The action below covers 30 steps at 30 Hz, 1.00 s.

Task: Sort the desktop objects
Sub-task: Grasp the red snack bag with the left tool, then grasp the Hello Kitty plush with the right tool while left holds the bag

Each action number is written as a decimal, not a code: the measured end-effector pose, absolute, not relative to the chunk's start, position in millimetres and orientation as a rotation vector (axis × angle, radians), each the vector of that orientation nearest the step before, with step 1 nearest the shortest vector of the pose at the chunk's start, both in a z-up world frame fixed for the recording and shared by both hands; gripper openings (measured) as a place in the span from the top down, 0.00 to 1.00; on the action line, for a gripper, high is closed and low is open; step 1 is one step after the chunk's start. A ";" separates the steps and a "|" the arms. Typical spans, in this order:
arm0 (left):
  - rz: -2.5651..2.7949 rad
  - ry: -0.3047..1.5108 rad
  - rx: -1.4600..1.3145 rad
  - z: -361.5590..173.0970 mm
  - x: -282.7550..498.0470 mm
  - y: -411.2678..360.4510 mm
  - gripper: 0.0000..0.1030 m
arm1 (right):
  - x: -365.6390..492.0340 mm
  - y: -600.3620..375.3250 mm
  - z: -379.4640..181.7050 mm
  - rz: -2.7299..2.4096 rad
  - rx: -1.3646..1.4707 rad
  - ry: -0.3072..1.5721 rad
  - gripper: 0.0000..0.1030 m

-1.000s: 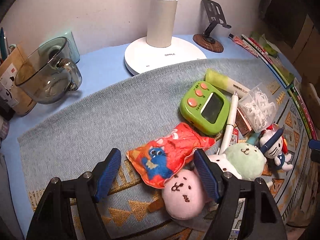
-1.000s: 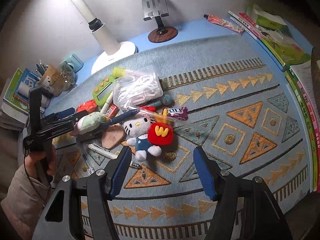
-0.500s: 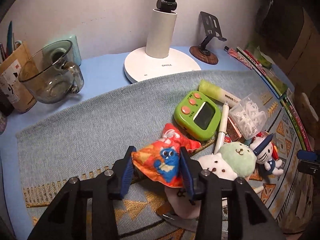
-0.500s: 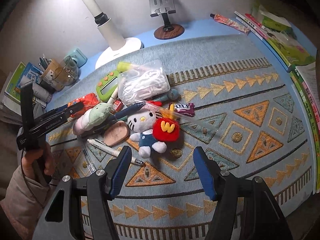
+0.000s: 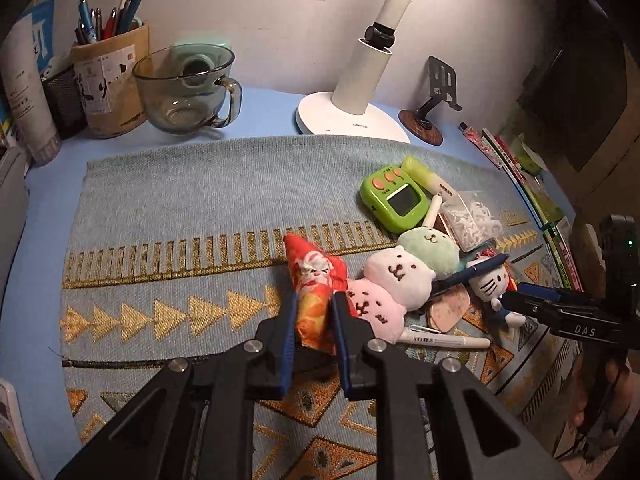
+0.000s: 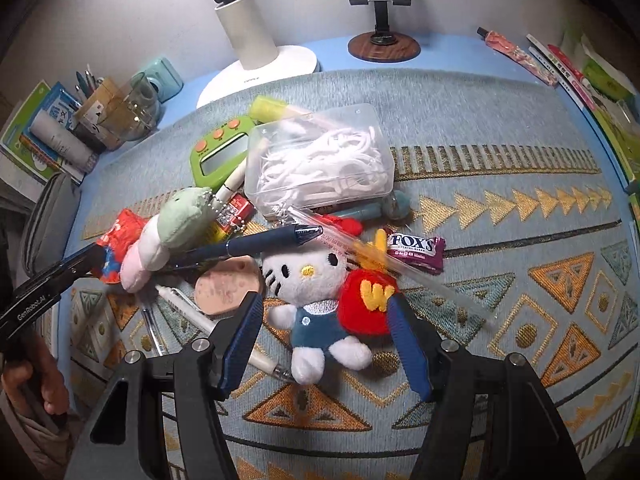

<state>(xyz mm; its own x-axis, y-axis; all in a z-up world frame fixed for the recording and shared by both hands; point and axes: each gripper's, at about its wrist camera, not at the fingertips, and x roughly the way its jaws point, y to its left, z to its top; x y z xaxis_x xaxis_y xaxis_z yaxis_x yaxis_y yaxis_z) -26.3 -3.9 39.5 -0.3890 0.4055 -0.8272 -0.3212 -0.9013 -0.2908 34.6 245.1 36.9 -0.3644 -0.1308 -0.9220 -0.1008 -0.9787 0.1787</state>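
Observation:
A red-orange snack packet [image 5: 316, 272] stands on end between the blue pads of my left gripper [image 5: 314, 304], whose jaws are closing and pressing on its sides. It is just left of a pink, white and green plush string [image 5: 400, 272]. In the right wrist view my right gripper [image 6: 324, 320] hangs open low over a Hello Kitty plush [image 6: 304, 276] and a red fries plush [image 6: 368, 300], both of which lie between its fingers without touching the pads. A blue pen [image 6: 256, 242] lies across the pile. The left gripper [image 6: 80, 264] shows at the left, with the packet [image 6: 120, 232].
On the woven mat [image 5: 180, 208] lie a green timer [image 5: 394, 200], a clear box of white clips [image 6: 320, 160], a Fox's candy [image 6: 416, 246] and white pens. Behind stand a lamp base [image 5: 352, 120], glass mug [image 5: 184, 88], pen holder [image 5: 112, 80] and phone stand [image 6: 380, 40]. Books line the right edge.
My left gripper has closed on the snack packet and drawn it left, away from the pile, turning it on end. My right gripper has come down closer over the Hello Kitty plush.

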 end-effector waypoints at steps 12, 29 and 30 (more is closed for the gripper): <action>2.371 -0.046 -1.493 13.1 -41.1 6.9 0.40 | 27.8 233.9 21.1 -2.553 1.718 -0.234 0.43; 2.267 -0.225 -1.468 19.7 -25.3 -0.1 0.75 | 85.4 298.5 53.7 -2.584 1.643 -0.619 0.44; 2.243 -0.254 -1.461 20.7 -23.9 -1.0 0.75 | 85.8 300.1 53.5 -2.589 1.642 -0.624 0.44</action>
